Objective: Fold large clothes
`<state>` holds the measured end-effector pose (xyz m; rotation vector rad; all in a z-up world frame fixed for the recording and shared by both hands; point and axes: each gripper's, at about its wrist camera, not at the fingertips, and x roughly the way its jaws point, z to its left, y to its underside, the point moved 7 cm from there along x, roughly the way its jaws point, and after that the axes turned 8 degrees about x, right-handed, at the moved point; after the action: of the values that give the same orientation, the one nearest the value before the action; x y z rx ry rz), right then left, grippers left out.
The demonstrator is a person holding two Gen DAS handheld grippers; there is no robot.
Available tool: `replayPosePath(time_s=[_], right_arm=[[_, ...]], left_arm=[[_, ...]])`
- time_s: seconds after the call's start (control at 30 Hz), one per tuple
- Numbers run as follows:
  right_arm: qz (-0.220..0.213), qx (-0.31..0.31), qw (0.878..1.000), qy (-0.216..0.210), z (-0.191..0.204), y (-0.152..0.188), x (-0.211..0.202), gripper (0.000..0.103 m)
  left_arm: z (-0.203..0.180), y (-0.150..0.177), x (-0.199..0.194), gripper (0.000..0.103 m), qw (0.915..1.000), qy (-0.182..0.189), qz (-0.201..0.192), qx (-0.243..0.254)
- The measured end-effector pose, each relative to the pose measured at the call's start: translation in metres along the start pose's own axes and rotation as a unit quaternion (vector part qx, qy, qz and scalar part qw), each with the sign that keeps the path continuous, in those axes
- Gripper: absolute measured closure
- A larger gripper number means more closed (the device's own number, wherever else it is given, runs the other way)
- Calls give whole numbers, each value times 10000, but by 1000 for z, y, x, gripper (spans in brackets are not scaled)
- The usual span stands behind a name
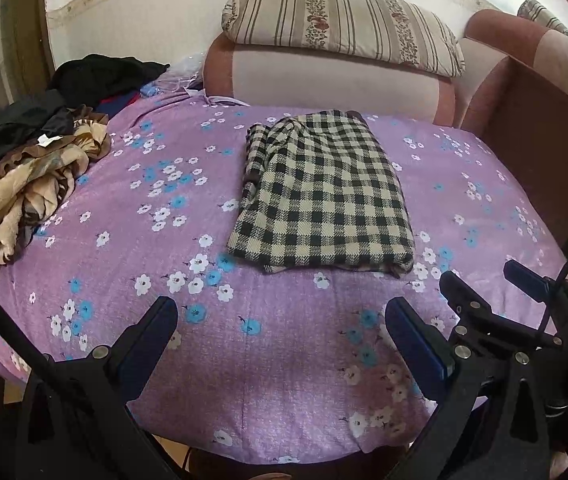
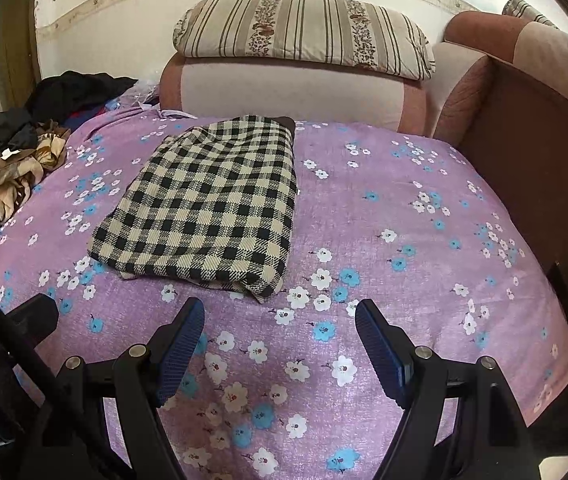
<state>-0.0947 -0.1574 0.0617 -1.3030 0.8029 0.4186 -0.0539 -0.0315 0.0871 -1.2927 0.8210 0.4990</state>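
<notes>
Left wrist view: black-and-cream checked woven garment point(image 1: 323, 192), folded into a thick rough rectangle, lies at frame centre on the purple bedsheet with white and blue flower print point(image 1: 132, 232). Looser layers bunch along its upper-left edge. Left gripper point(image 1: 282, 322) at the bottom of the frame, black plastic arms with blue ribbed pads, jaws spread wide and released, only sheet between them, well short of the garment. Right gripper point(image 1: 479, 280) pokes in at lower right, also spread. Crumpled brown-and-tan satin-like cloth point(image 1: 32, 188) on the left edge, with a heap of black clothes point(image 1: 104, 76) behind it at upper left. Striped floral pillow point(image 1: 343, 26), long and puffy, sits on a pink-and-cream padded sofa back point(image 1: 323, 80) at the top.

Right wrist view: the checked garment point(image 2: 208, 200) sits centre-left, near corner thick and rounded, flat on the sheet point(image 2: 403, 240). Right gripper point(image 2: 280, 320) at bottom centre, blue textured pads wide apart, released, gripping nothing, just short of the garment's near corner. Tan cloth point(image 2: 8, 184) on the left edge, pillow point(image 2: 303, 32) at the top, brown wooden panel point(image 2: 531, 160) on the right.
</notes>
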Motion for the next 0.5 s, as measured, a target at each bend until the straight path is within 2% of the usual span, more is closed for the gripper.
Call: replayPosePath(time_s=[0.5], right_arm=[[-133,-44,9999,-19,2,0,-12,21]], left_arm=[[-2,4,-6,0,10000,13,12,-15]])
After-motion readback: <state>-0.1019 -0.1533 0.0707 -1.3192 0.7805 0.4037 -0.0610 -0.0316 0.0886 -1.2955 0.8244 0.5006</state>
